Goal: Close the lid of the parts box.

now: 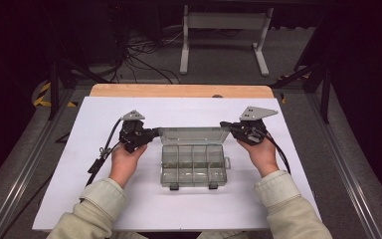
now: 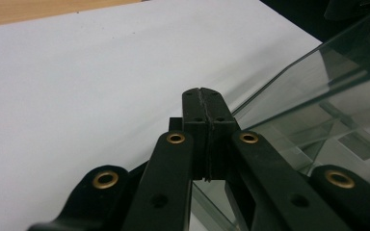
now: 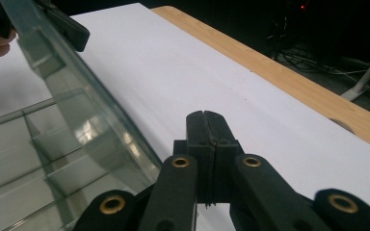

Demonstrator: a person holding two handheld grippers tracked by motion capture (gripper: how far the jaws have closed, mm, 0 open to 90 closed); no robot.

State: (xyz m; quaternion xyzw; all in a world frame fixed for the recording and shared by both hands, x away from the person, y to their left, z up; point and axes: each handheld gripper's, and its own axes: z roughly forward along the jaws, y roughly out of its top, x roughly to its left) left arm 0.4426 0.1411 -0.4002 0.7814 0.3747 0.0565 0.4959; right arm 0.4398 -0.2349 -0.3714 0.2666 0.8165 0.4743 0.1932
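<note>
A clear plastic compartment box [image 1: 194, 169] sits in the middle of the white table, its lid [image 1: 194, 135] raised and tilted back. My left gripper [image 1: 155, 132] is at the lid's left end and my right gripper [image 1: 225, 125] at its right end. In the left gripper view the left gripper [image 2: 203, 91] is shut with nothing between its jaws, and the lid [image 2: 318, 86] leans just to its right. In the right gripper view the right gripper [image 3: 205, 115] is also shut and empty, beside the lid [image 3: 77, 110]. Whether either touches the lid I cannot tell.
The white tabletop [image 1: 129, 199] has free room on both sides of the box and in front of it. A wooden strip [image 1: 179, 90] runs along the far edge. Cables and a white table frame [image 1: 224, 40] lie on the floor beyond.
</note>
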